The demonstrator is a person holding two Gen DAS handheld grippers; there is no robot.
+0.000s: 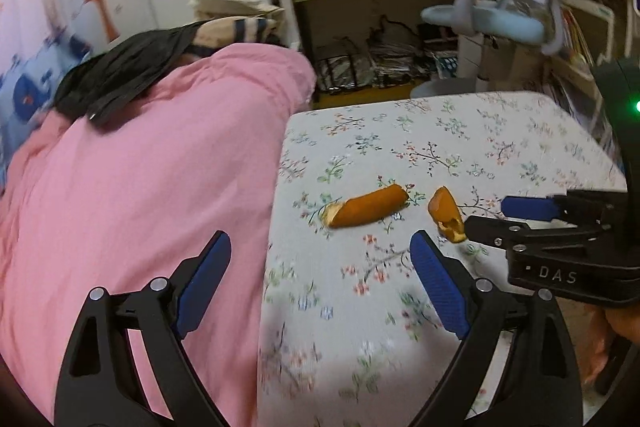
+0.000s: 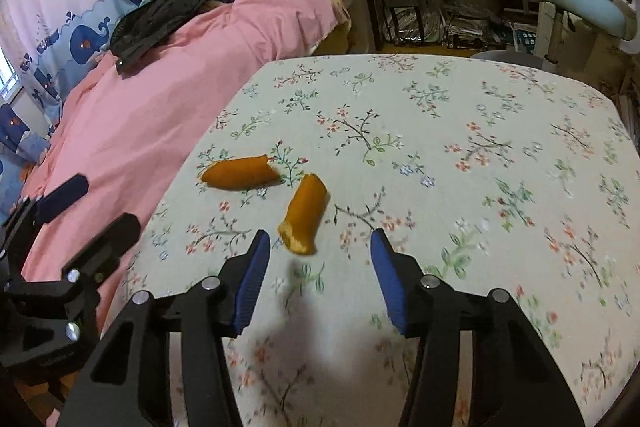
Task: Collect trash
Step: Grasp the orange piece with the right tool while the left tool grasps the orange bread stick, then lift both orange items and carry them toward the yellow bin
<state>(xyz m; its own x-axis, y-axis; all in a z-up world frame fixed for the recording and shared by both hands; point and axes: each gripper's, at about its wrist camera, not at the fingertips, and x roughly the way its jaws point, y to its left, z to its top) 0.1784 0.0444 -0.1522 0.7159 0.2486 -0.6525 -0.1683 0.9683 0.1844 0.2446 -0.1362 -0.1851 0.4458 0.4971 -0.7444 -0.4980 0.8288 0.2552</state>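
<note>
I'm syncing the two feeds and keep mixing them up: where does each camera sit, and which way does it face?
Left wrist: on the left tongs, open, facing along the bed over the pink blanket edge; right tongs enter from the right.
Right wrist: on the right tongs, open, aimed at the nearer bread piece on the floral sheet; left tongs show at left.
Shared: both bread pieces, sheet, blanket, desk behind.
</note>
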